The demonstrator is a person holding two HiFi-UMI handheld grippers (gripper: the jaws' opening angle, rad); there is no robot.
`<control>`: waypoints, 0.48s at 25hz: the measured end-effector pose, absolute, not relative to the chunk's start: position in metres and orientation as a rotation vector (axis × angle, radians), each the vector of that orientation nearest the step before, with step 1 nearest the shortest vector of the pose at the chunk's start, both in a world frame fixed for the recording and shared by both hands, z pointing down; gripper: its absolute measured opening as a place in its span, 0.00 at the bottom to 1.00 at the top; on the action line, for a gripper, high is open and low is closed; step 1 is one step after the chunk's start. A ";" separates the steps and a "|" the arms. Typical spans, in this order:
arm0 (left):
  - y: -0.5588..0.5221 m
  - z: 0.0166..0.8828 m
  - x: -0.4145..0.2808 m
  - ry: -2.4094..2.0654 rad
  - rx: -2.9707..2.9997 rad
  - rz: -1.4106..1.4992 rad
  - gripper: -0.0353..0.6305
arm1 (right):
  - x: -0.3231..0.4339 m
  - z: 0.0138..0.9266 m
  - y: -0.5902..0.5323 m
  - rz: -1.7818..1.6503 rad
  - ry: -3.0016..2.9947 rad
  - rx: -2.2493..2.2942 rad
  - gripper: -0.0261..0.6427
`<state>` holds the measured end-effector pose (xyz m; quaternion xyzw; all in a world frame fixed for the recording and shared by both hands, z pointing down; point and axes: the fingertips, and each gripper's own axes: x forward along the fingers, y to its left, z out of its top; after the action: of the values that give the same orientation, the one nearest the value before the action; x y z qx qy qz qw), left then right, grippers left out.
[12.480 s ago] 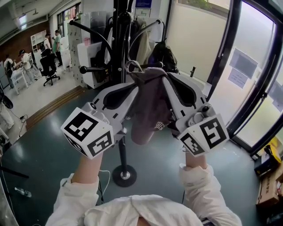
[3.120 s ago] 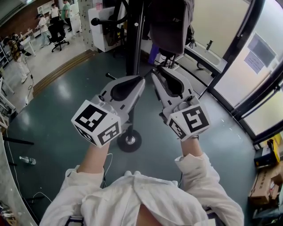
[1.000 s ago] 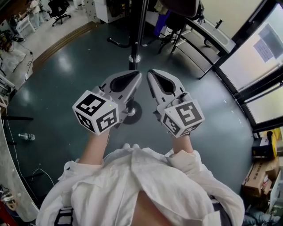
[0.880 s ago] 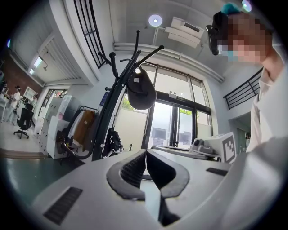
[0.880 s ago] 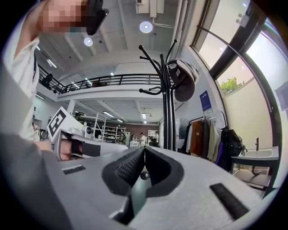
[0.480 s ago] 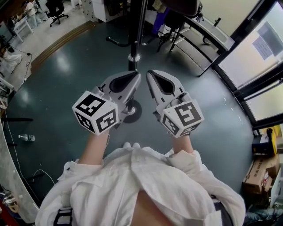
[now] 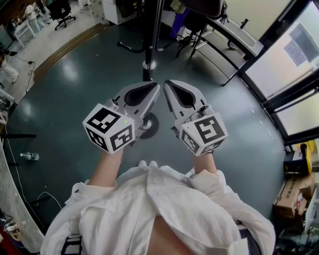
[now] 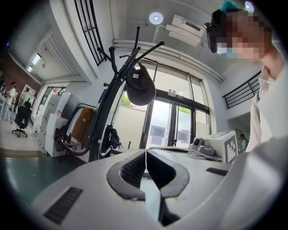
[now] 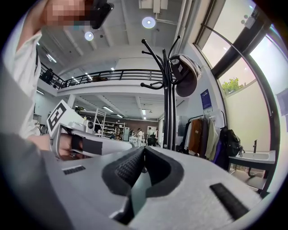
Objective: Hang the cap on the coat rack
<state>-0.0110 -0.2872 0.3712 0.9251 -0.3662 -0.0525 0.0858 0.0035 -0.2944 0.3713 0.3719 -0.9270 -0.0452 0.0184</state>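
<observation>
The dark grey cap (image 8: 140, 85) hangs from an upper hook of the black coat rack (image 8: 105, 121), brim down; it also shows as the cap (image 9: 185, 74) on the rack pole (image 9: 168, 112). From the head view only the cap's lower edge (image 7: 202, 6) shows at the top, above the rack's pole (image 7: 148, 45) and round base (image 7: 148, 125). My left gripper (image 7: 155, 87) and right gripper (image 7: 168, 85) are held side by side low before my chest, well below the cap. Both are shut with nothing between the jaws, as the left gripper (image 8: 146, 152) and right gripper (image 9: 144, 150) show up close.
Glass doors (image 7: 294, 74) run along the right. Coats on a clothes rail (image 9: 202, 134) and a black backpack (image 9: 229, 141) stand behind the coat rack. Cardboard boxes (image 7: 294, 191) sit at the far right, a bottle (image 7: 27, 156) lies on the floor at left.
Earlier both grippers held the cap up at the rack. The cap now hangs free on a hook and both grippers have come down, shut. Over the last second they barely moved.
</observation>
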 end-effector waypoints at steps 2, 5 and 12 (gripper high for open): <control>-0.288 0.372 -0.010 -1.088 2.755 -0.156 0.08 | 0.002 0.374 -0.294 -0.142 -2.874 1.146 0.04; -0.289 0.372 -0.010 -1.090 2.750 -0.161 0.08 | 0.001 0.374 -0.293 -0.135 -2.876 1.141 0.04; -0.292 0.374 -0.008 -1.083 2.746 -0.151 0.08 | 0.007 0.378 -0.295 -0.115 -2.865 1.159 0.04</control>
<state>-0.0075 -0.2923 0.3745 0.9250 -0.3648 -0.0508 0.0929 0.0070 -0.2955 0.3781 0.3746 -0.9261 -0.0371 0.0246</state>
